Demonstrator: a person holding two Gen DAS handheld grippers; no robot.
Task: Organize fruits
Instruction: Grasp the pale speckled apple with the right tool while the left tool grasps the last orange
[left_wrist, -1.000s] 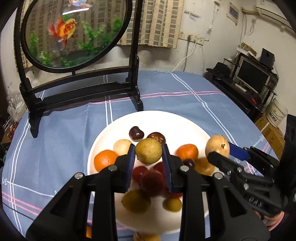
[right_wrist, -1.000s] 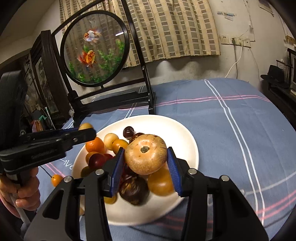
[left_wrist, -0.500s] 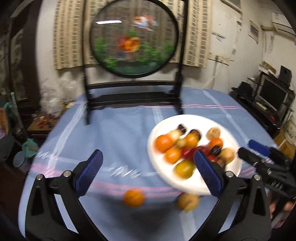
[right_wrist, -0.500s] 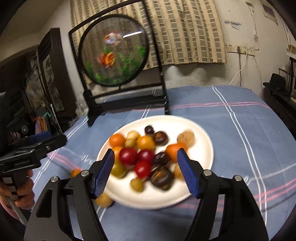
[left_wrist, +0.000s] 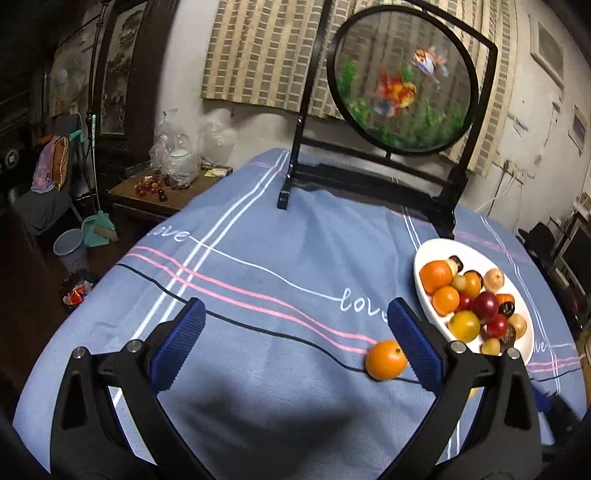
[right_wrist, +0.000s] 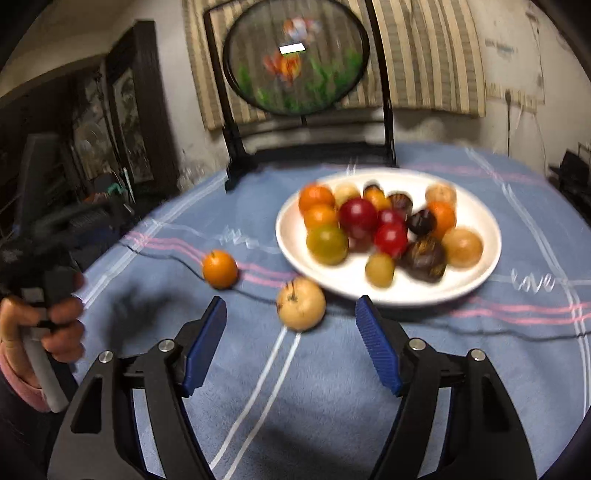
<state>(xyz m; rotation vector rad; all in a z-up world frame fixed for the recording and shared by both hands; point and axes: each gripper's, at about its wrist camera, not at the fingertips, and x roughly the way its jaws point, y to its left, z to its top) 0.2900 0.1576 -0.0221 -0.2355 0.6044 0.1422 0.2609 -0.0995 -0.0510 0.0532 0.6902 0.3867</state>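
A white plate (left_wrist: 421, 288) (right_wrist: 288, 236) holds several small fruits, orange, red, yellow and dark. A loose orange (left_wrist: 386, 359) (right_wrist: 219, 268) lies on the blue cloth beside the plate. A tan pear-like fruit (right_wrist: 301, 303) lies on the cloth just in front of the plate's near rim. My left gripper (left_wrist: 291, 347) is open and empty, with the orange just inside its right finger. My right gripper (right_wrist: 291, 347) is open and empty, just behind the tan fruit. The left gripper and the hand holding it show at the left of the right wrist view (right_wrist: 55, 236).
A round goldfish screen on a black stand (left_wrist: 402, 81) (right_wrist: 295, 59) stands at the back of the table. The blue striped cloth (left_wrist: 258, 266) covers the table. A side table with jars (left_wrist: 162, 181) and floor clutter lie off the left edge.
Both grippers let go of their fruits onto the plate, opened wide and drew back from it. The left view swung left; the right view pulled back toward the two loose fruits.
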